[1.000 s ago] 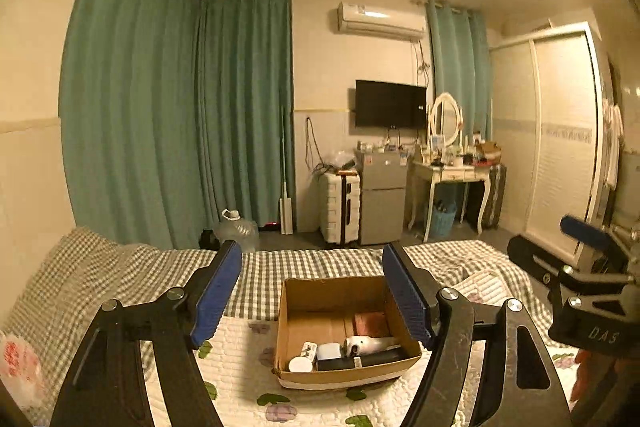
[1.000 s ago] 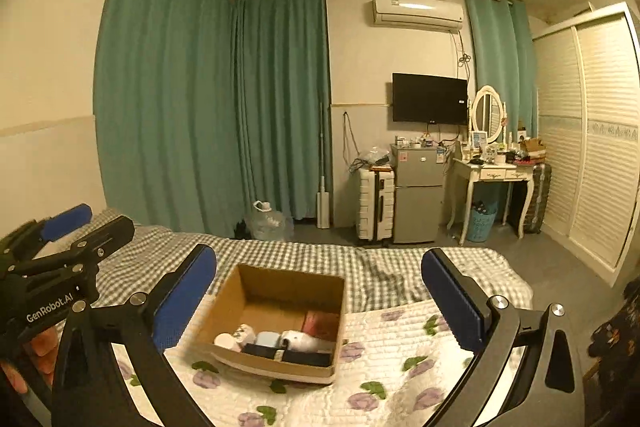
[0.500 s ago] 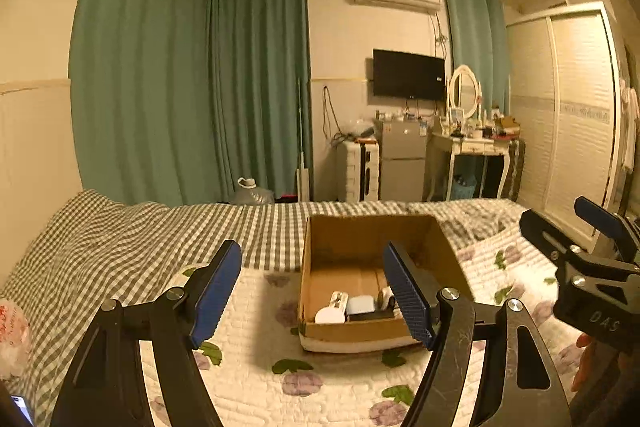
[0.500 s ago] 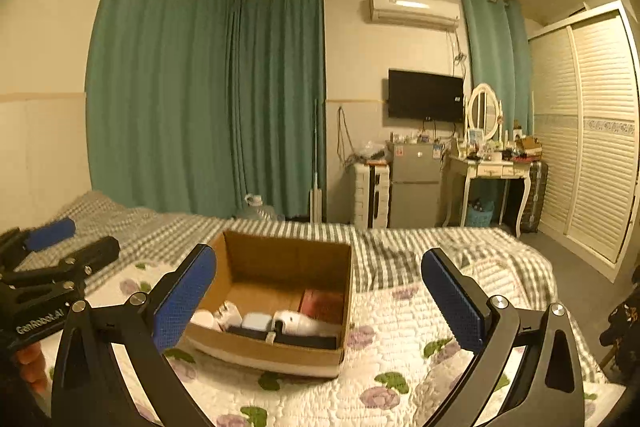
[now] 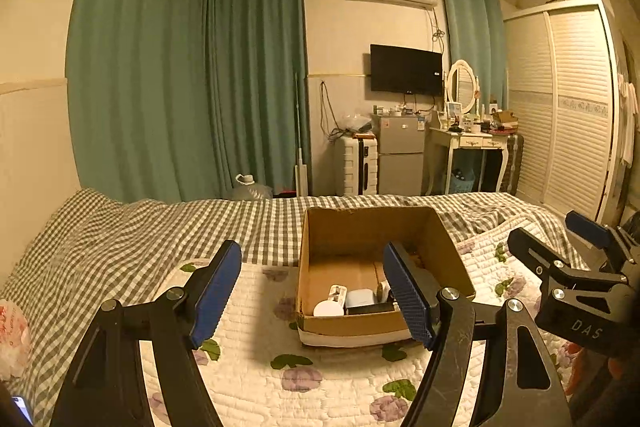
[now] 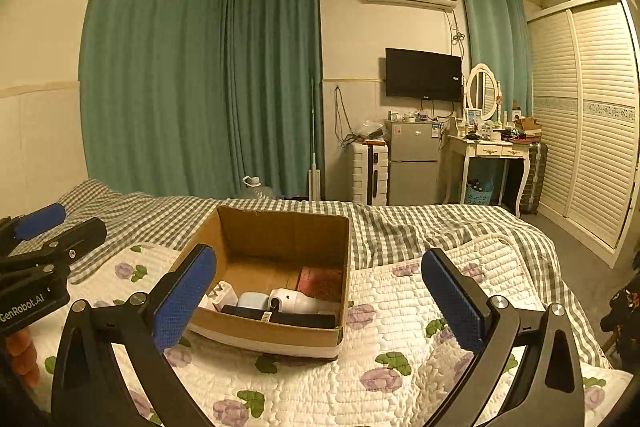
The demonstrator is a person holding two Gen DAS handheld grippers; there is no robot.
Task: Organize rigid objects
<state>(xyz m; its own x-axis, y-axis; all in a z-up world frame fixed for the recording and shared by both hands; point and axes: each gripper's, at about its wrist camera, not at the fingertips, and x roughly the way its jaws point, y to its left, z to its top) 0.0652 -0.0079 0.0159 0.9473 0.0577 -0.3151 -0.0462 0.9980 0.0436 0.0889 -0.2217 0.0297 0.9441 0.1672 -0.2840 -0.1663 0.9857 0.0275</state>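
The left gripper [image 5: 312, 291] and the right gripper [image 6: 320, 299] both hover with blue-padded jaws spread wide, gripping nothing. Ahead of them, an open brown cardboard box [image 6: 280, 335] sits on the white floral quilt [image 6: 400, 307], nearer the left gripper's right finger. Its front edge holds a white camera-like device [image 6: 294, 301], a pale blue case [image 6: 253, 301] and a flat black bar [image 6: 280, 317]
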